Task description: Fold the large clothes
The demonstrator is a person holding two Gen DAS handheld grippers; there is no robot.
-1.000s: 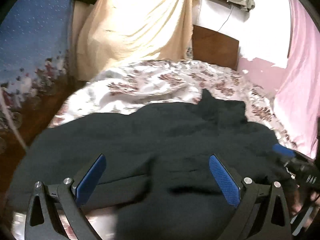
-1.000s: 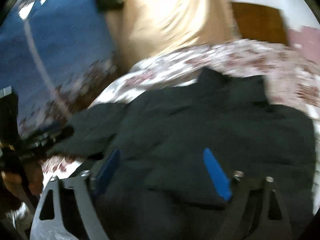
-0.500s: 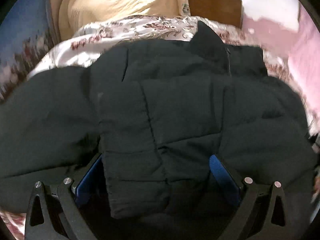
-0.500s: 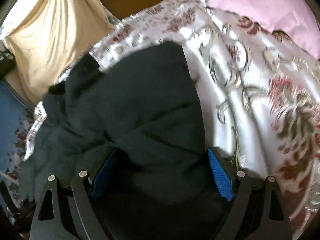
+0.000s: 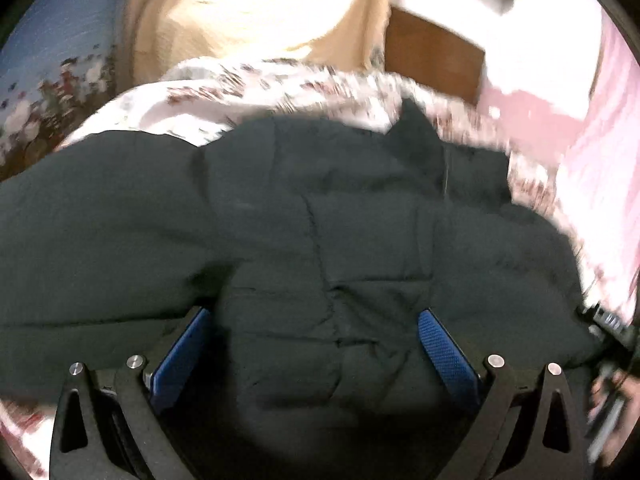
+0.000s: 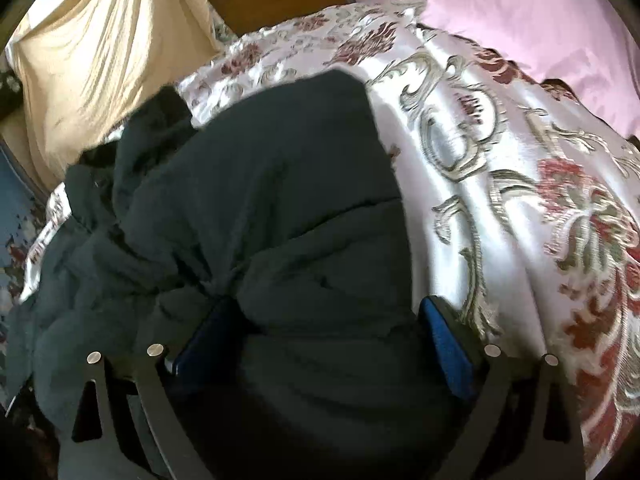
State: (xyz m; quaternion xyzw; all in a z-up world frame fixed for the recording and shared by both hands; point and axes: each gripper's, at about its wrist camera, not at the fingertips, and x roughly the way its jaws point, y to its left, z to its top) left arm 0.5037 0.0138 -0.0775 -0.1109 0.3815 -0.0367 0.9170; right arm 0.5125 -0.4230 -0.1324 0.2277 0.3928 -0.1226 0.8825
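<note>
A large black quilted jacket [image 5: 360, 220] lies spread on a floral bedspread [image 5: 248, 84]. My left gripper [image 5: 312, 340] is open, with its blue pads wide apart and a bulge of the jacket's lower body between them. In the right wrist view the same jacket [image 6: 260, 200] is bunched, its collar at the upper left. My right gripper [image 6: 324, 332] is open, with the jacket's right side lying between its blue pads. The right pad [image 6: 444, 336] sits at the jacket's edge next to the bedspread [image 6: 520, 200].
A beige cloth [image 5: 256, 12] hangs behind the bed beside a brown headboard [image 5: 432, 56]. Pink fabric [image 6: 520, 20] lies at the far right. A blue floral cloth [image 5: 52, 48] hangs at the left. The right gripper's body [image 5: 608, 360] shows at the left view's right edge.
The left camera has pulled back and tilted up, showing more bed and wall. The right gripper has come slightly closer to the jacket's right side. Both stay open.
</note>
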